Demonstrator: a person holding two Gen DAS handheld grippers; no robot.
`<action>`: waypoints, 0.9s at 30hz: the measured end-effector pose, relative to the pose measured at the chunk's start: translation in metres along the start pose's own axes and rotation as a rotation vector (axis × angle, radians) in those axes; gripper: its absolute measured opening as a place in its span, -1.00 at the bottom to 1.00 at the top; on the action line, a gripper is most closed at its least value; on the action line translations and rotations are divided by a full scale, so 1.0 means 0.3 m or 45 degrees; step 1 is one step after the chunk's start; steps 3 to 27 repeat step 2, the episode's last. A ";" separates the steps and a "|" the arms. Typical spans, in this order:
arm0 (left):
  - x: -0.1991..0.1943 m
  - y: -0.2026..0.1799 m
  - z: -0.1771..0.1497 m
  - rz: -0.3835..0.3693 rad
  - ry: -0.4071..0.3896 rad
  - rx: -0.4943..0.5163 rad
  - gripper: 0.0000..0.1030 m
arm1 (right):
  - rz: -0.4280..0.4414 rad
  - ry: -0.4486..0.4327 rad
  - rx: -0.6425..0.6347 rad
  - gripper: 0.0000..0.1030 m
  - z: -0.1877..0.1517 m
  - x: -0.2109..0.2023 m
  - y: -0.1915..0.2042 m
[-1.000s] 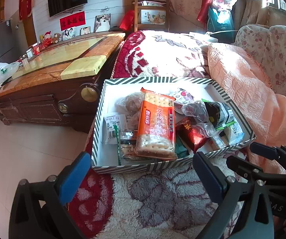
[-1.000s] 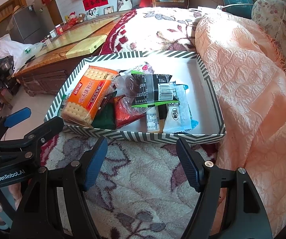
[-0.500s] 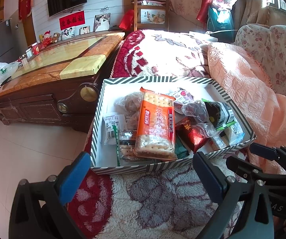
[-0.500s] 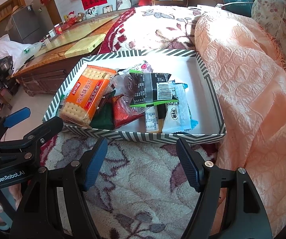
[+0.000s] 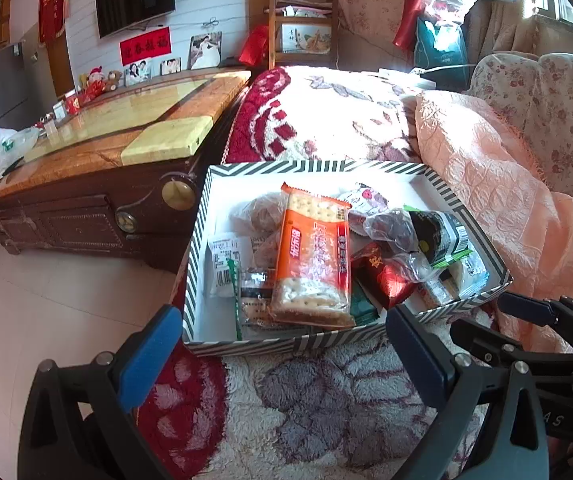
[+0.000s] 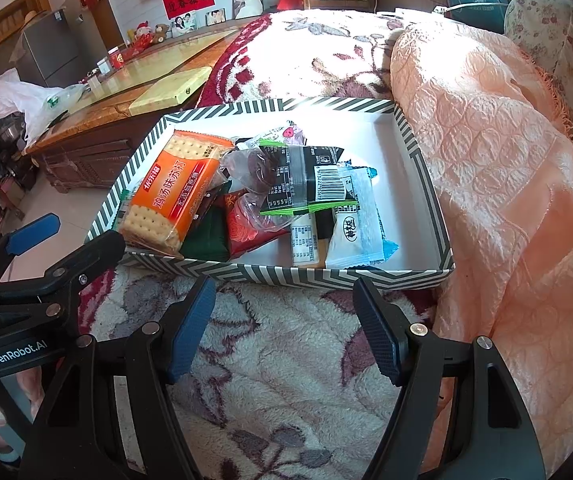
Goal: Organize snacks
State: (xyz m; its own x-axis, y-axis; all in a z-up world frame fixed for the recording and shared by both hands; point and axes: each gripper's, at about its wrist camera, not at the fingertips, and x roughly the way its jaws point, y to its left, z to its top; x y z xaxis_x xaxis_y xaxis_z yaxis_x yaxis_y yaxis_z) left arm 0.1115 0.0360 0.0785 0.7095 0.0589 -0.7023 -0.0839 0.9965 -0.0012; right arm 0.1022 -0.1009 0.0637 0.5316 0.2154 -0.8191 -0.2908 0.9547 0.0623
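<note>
A striped box [image 5: 246, 346] sits on a fluffy flowered blanket [image 5: 326, 400], and the snacks are all inside it. The biggest one is an orange cracker pack [image 5: 314, 256]. It lies on top of the pile, toward the left side of the box. Its long side runs from the near wall of the box to the far wall, tipped a little. Beside it are a red packet [image 6: 246, 224], a see-through bag with dark round things [image 6: 254, 168], a black packet with green edges [image 6: 314, 184] and a white and blue packet [image 6: 352, 228]. They lie on top of each other in a messy heap. The right part and the far part of the box are bare and white.

The left gripper [image 5: 282, 352] is wide open and holds nothing. It hangs just in front of the near wall of the box, and the cracker pack is straight ahead of it, so this gripper is the nearer one to that pack. The right gripper [image 6: 282, 328] is wide open too, also with nothing in it. It hangs in front of the same wall, and the white and blue packet is straight ahead of it.

The snacks already lie in the box, but in a jumble. This could be a pile waiting to be sorted, or snacks that were just put away. The pictures cannot tell which.
</note>
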 end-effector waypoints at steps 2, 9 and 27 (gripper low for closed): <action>-0.004 -0.003 0.000 -0.002 -0.002 0.005 1.00 | -0.001 0.000 -0.001 0.39 0.000 0.002 0.000; -0.004 -0.003 0.000 -0.002 -0.002 0.005 1.00 | -0.001 0.000 -0.001 0.39 0.000 0.002 0.000; -0.004 -0.003 0.000 -0.002 -0.002 0.005 1.00 | -0.001 0.000 -0.001 0.39 0.000 0.002 0.000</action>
